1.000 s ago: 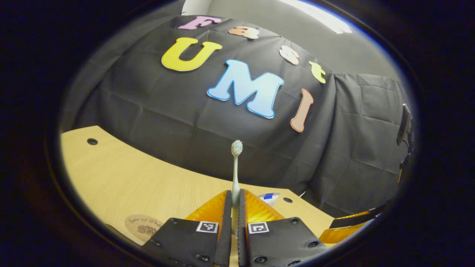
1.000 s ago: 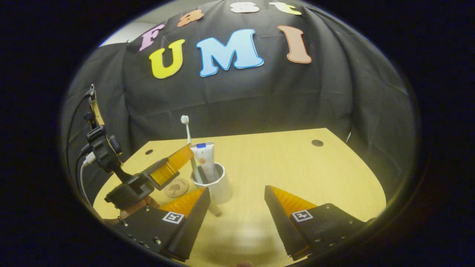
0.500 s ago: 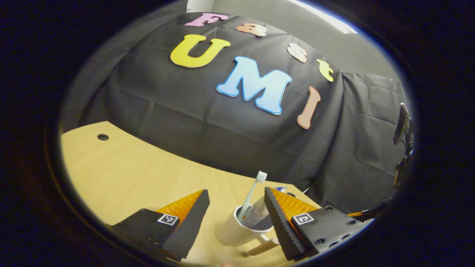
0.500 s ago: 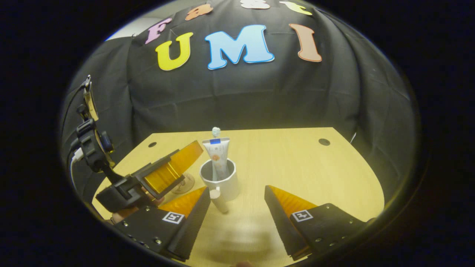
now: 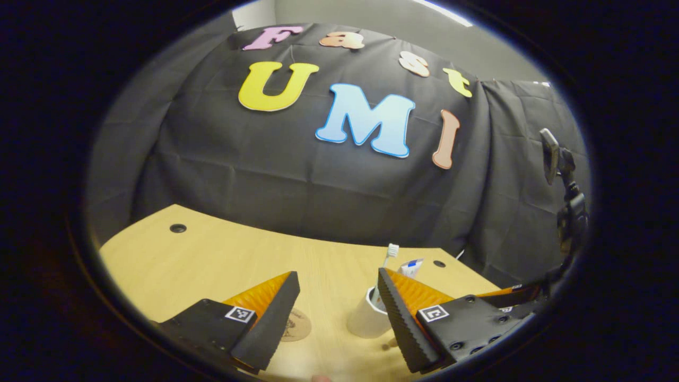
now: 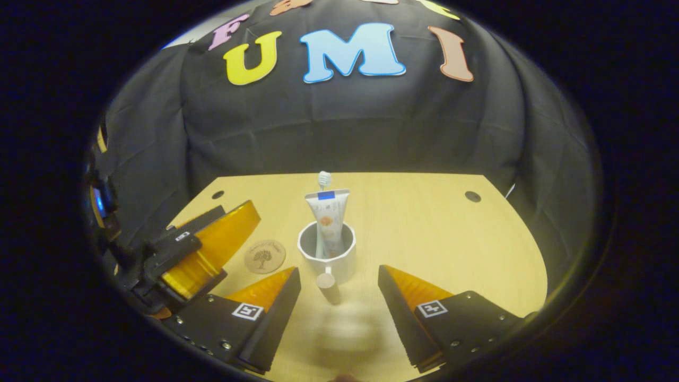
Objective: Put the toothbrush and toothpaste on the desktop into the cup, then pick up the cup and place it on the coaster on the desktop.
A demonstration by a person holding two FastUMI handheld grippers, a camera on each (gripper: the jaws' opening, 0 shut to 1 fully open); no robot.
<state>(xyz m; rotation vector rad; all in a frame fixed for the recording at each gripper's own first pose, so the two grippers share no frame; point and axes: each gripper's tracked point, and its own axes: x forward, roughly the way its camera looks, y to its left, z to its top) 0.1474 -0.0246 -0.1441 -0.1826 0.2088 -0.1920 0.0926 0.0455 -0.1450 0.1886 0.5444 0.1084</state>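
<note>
With the white ceramic cup [image 6: 327, 254] holding toothbrush [image 6: 324, 179] and toothpaste tube [image 6: 328, 217] beside the round wooden coaster [image 6: 264, 256], advance the spread right gripper [image 6: 339, 294] squarely onto its protruding handle [image 6: 329, 286]; the left gripper [image 5: 338, 302] is likewise spread.

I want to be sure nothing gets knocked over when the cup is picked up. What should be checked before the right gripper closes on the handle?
1. Toothbrush in the cup: ok, it stands inside, head up.
2. Toothpaste in the cup: ok, upright in it.
3. Right gripper open: ok, jaws wide apart.
4. Handle between its fingers: ok, it points toward the gripper, in the gap, not touched.
5. Coaster free: ok, bare, beside the cup.
6. Left gripper out of the way: not ok, open and close to the coaster.
</note>
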